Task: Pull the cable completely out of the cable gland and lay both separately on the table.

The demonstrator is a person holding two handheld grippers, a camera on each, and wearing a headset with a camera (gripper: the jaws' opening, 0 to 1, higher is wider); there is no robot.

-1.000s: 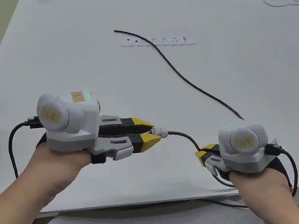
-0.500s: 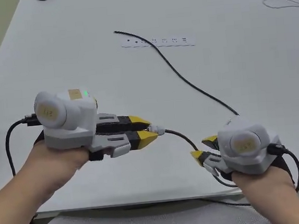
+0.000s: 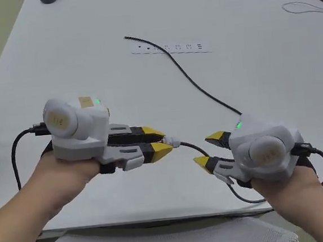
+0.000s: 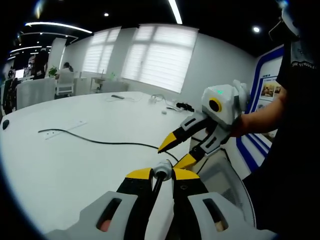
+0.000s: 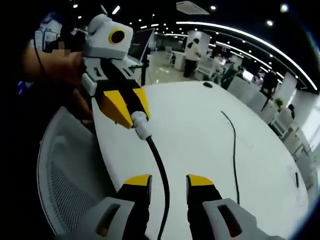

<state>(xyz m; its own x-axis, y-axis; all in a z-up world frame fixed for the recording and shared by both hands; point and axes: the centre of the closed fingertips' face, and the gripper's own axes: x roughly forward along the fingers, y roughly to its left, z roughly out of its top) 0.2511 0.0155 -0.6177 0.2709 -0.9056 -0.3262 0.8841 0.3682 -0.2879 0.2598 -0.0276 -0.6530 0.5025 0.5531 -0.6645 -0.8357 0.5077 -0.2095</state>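
My left gripper (image 3: 163,143) is shut on a small white cable gland (image 3: 173,142) that sticks out past its yellow tips, held just above the table's near edge. A black cable (image 3: 195,86) comes out of the gland, passes between the jaws of my right gripper (image 3: 209,149), loops under that hand and runs off across the table. My right gripper stands open, its jaws apart on either side of the cable. In the left gripper view the gland (image 4: 161,170) sits between my left gripper's (image 4: 161,175) tips. In the right gripper view the cable (image 5: 161,172) lies between my right gripper's (image 5: 169,181) spread jaws.
A white power strip (image 3: 169,45) lies at the far middle of the white table (image 3: 89,76), with the cable's far end crossing it. A thin pale wire (image 3: 304,9) sits at the far right. A grey mesh chair seat (image 5: 65,185) is below the table's near edge.
My right gripper has opened, let go of the cable, and shifted up and left toward the gland. My left gripper has stayed shut on the gland, almost still.
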